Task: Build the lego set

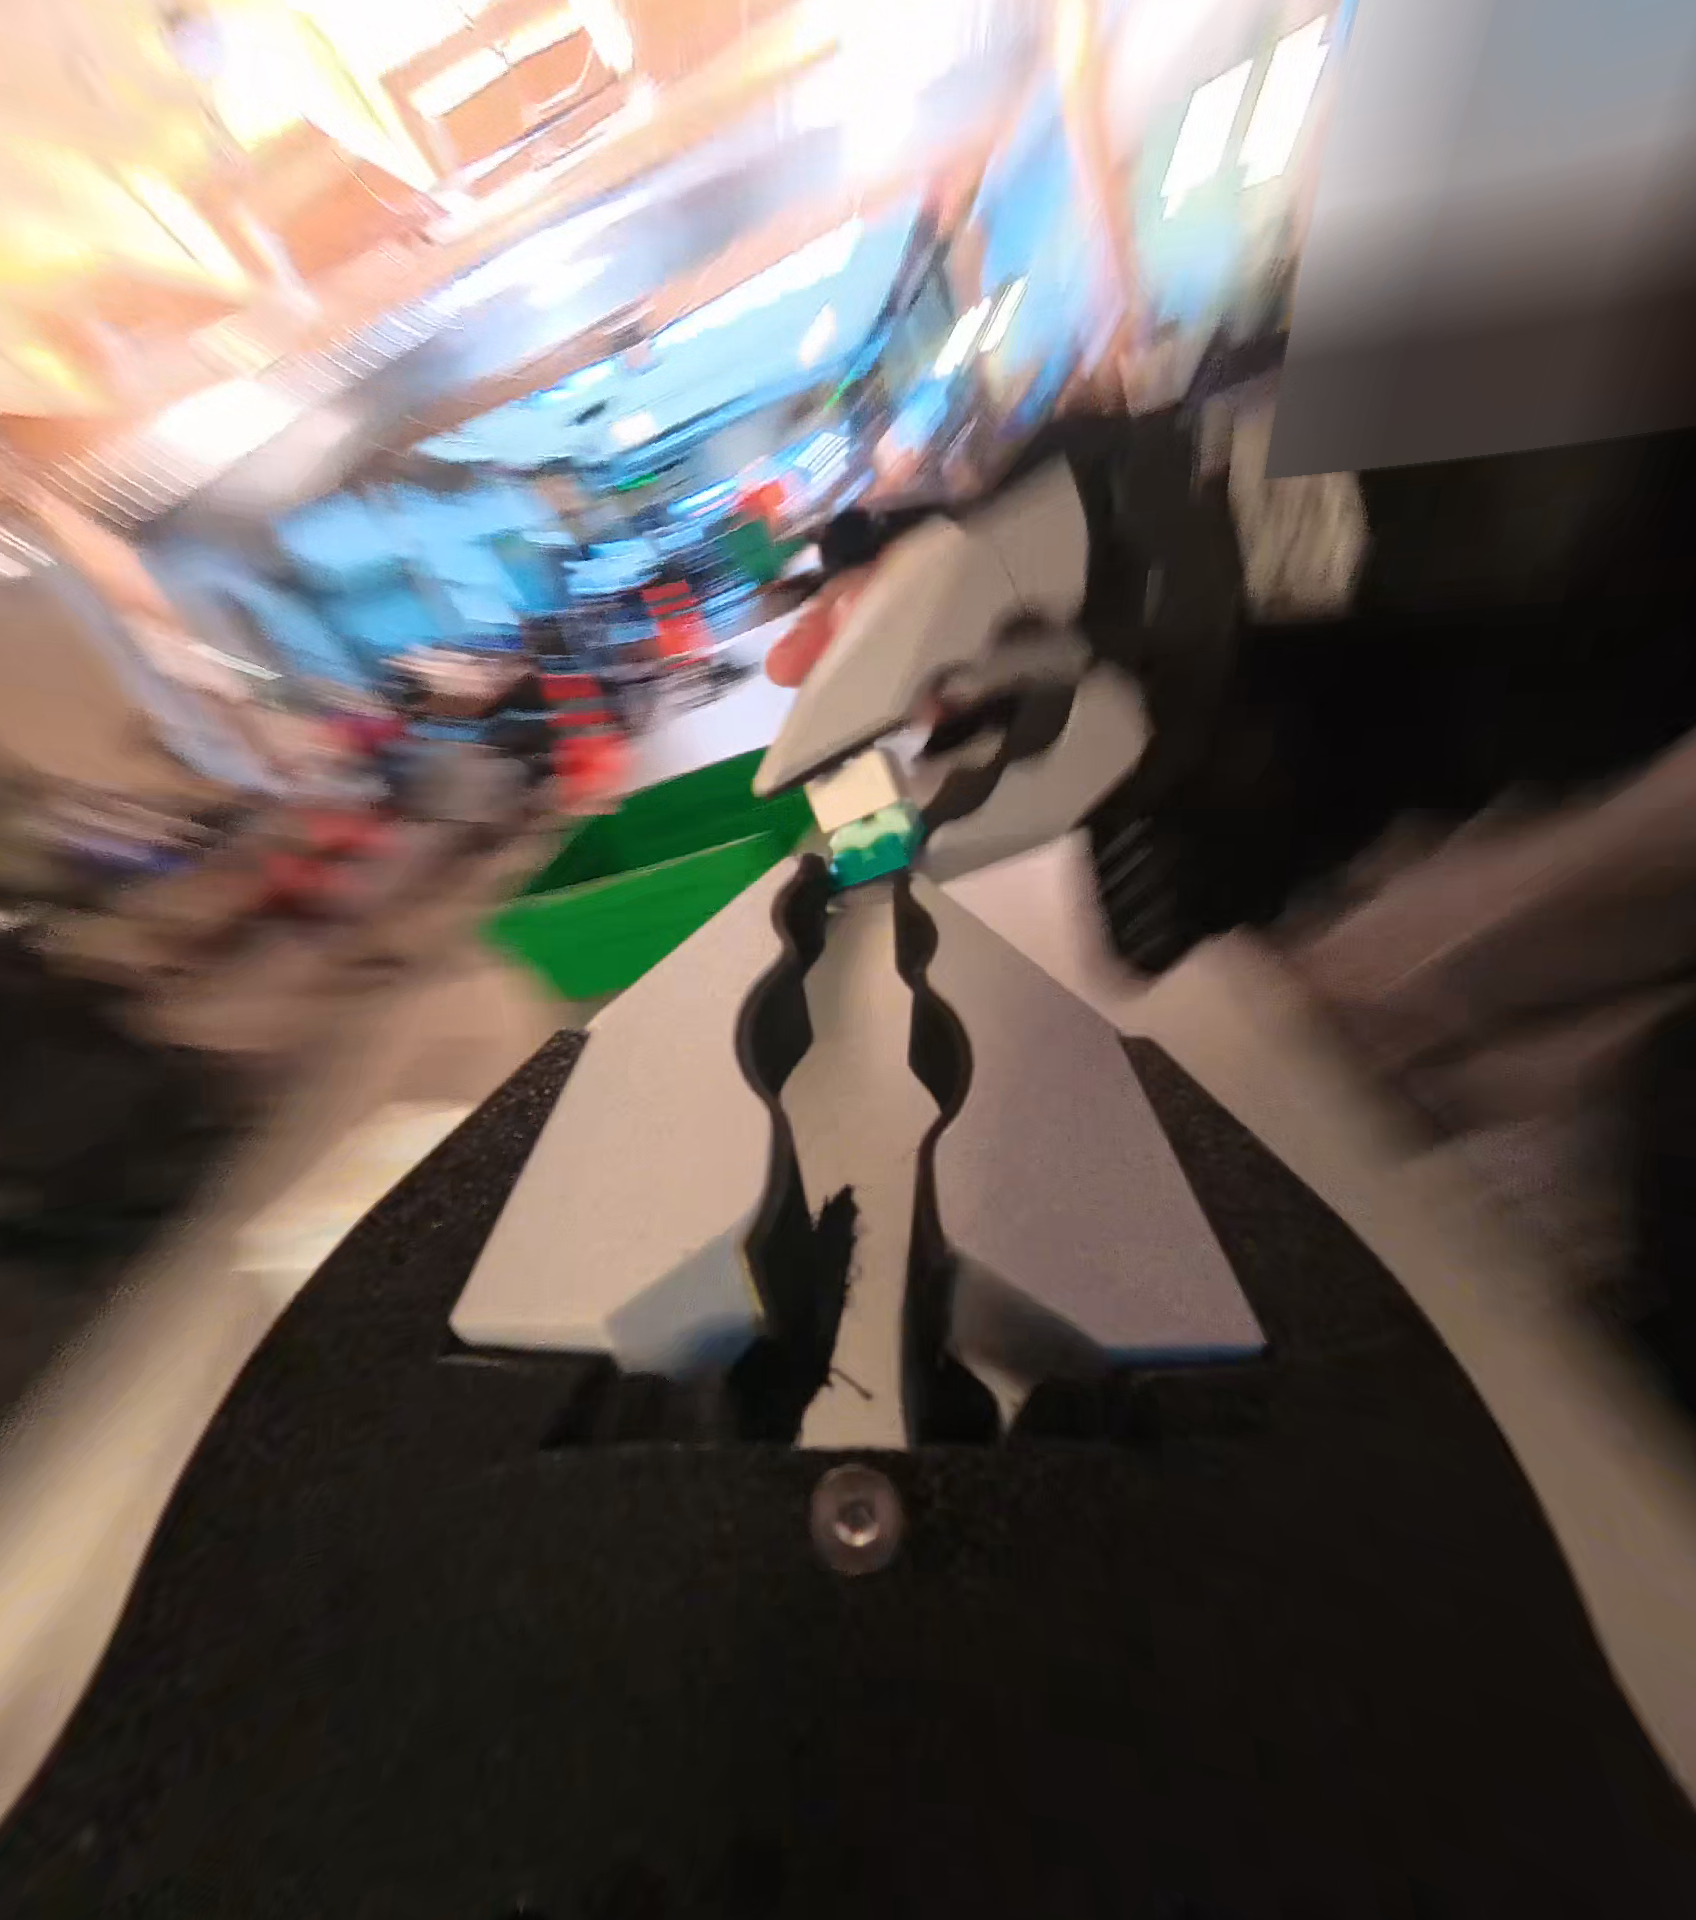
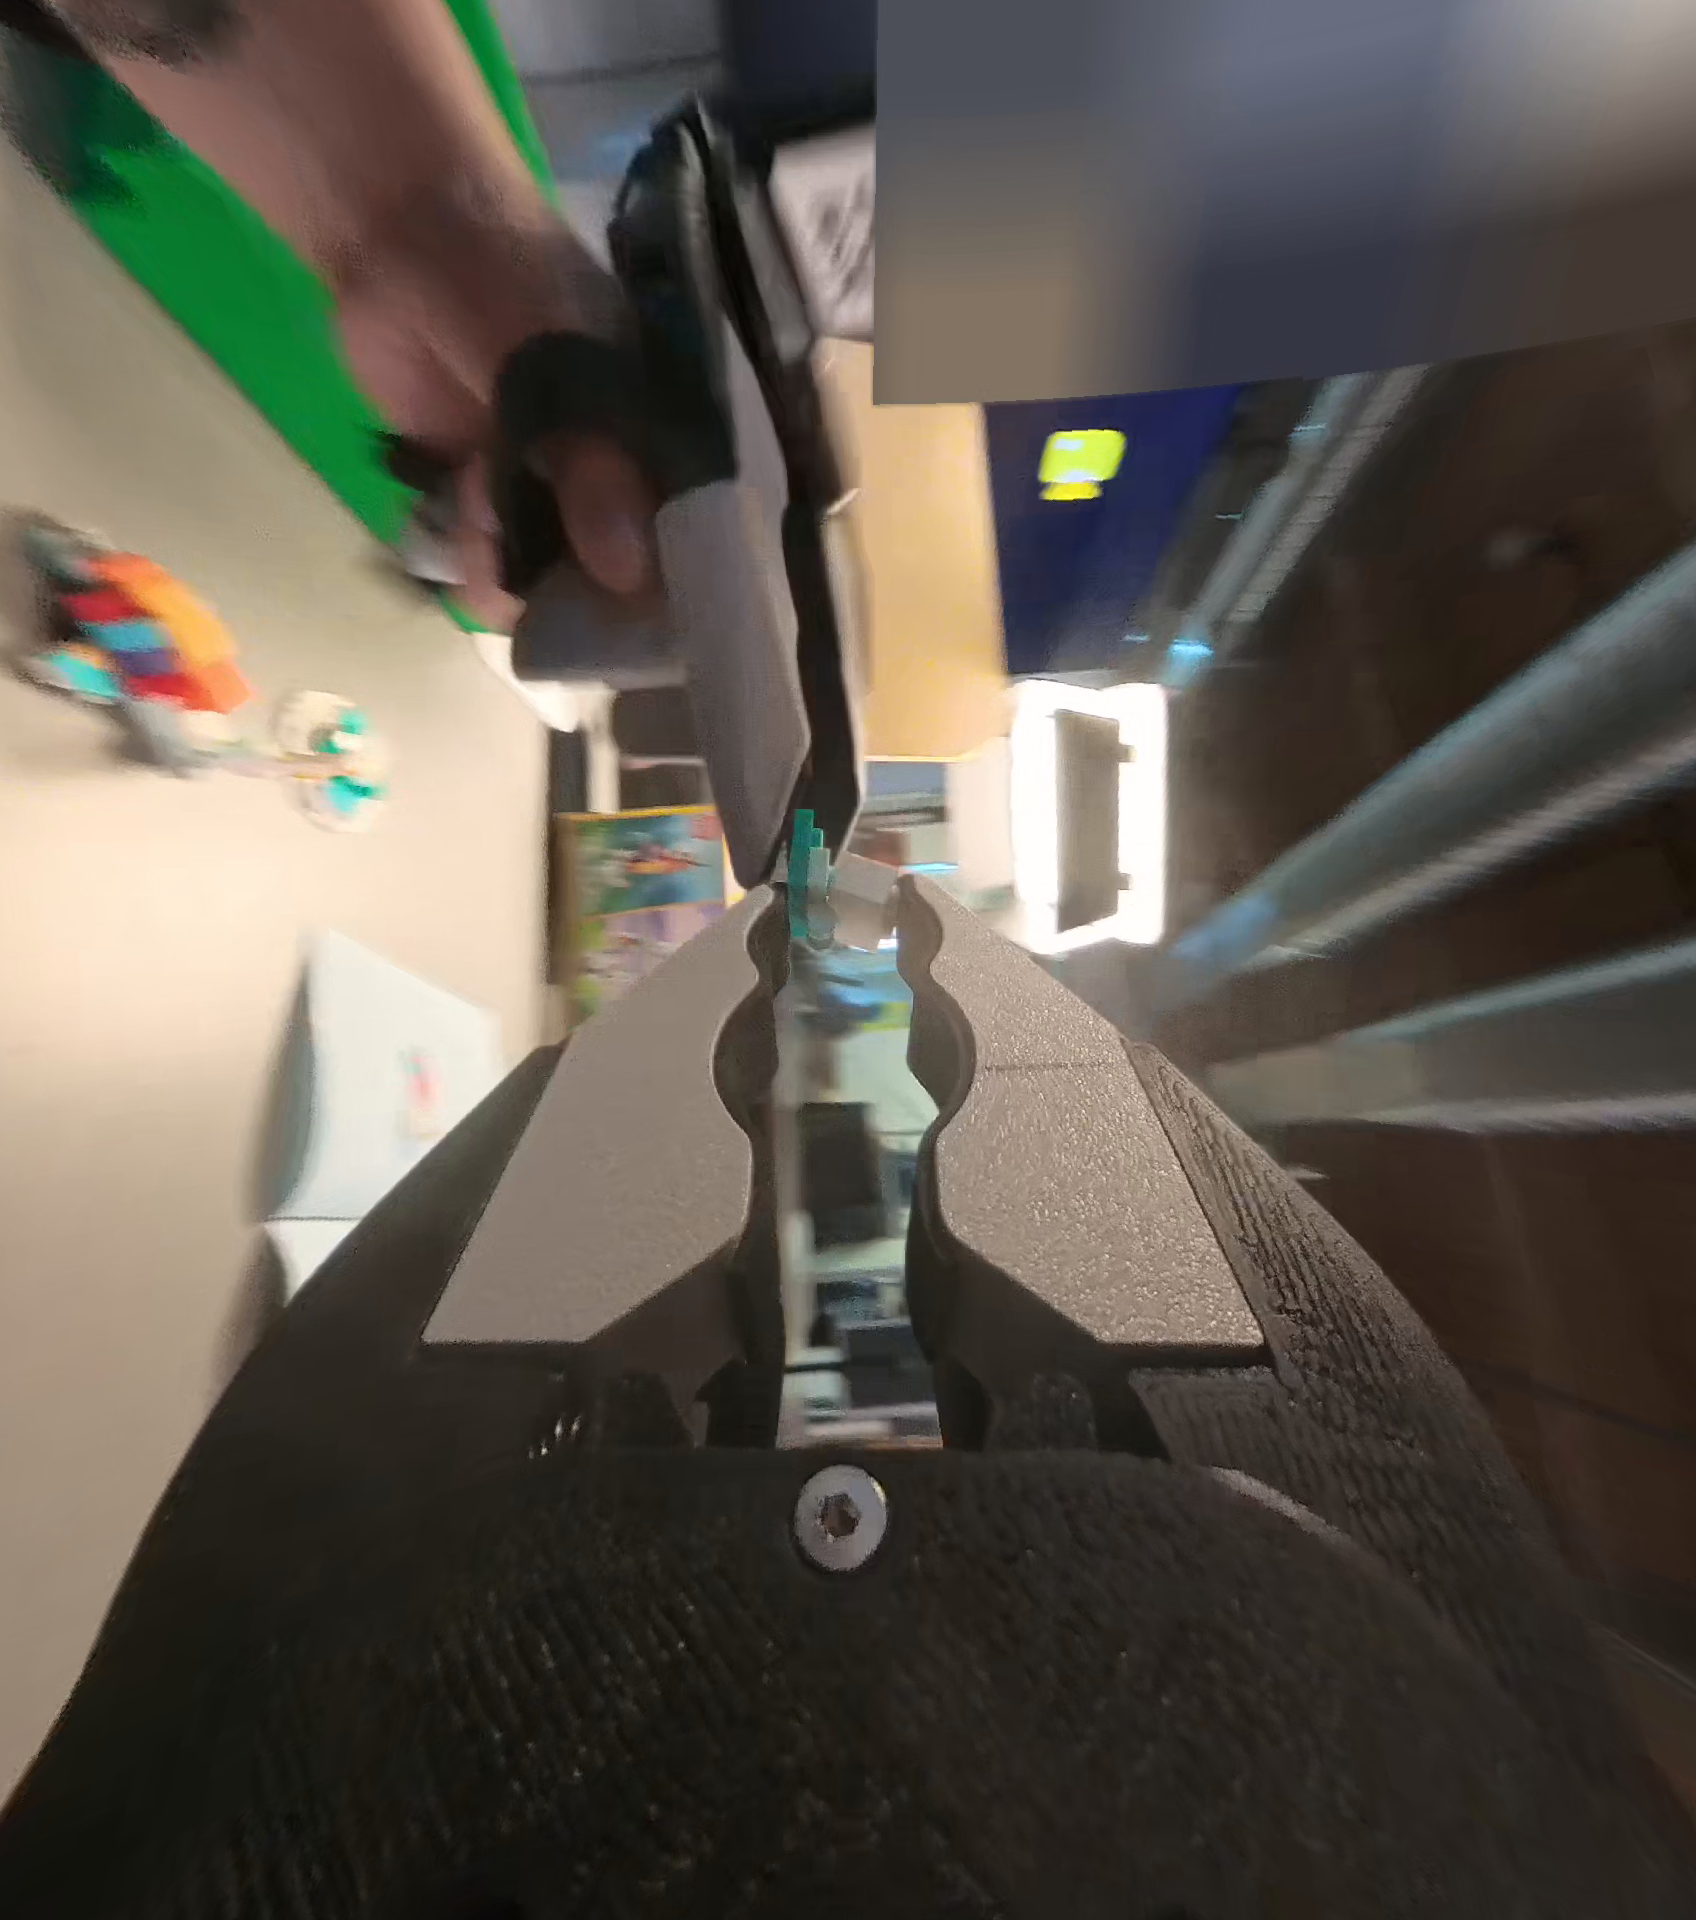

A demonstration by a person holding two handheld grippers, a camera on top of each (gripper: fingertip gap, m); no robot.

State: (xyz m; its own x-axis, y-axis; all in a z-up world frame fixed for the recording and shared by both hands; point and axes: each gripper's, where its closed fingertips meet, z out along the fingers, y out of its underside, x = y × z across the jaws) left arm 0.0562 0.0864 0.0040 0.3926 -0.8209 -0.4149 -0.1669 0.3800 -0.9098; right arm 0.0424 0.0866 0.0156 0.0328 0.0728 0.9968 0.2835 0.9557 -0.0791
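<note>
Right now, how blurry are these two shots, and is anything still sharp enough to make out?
Left wrist view: heavy motion smear across the background, blown-out glare at the top; only the left gripper and the teal lego piece at its tips read fairly clearly. Right wrist view: the right gripper is crisp, but the colourful lego build on the table and the green bin are smeared.

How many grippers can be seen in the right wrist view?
2. The right gripper fills the foreground, its tips around a small teal and grey lego piece. The left gripper comes from above, held by a hand, meeting the same piece.
</note>
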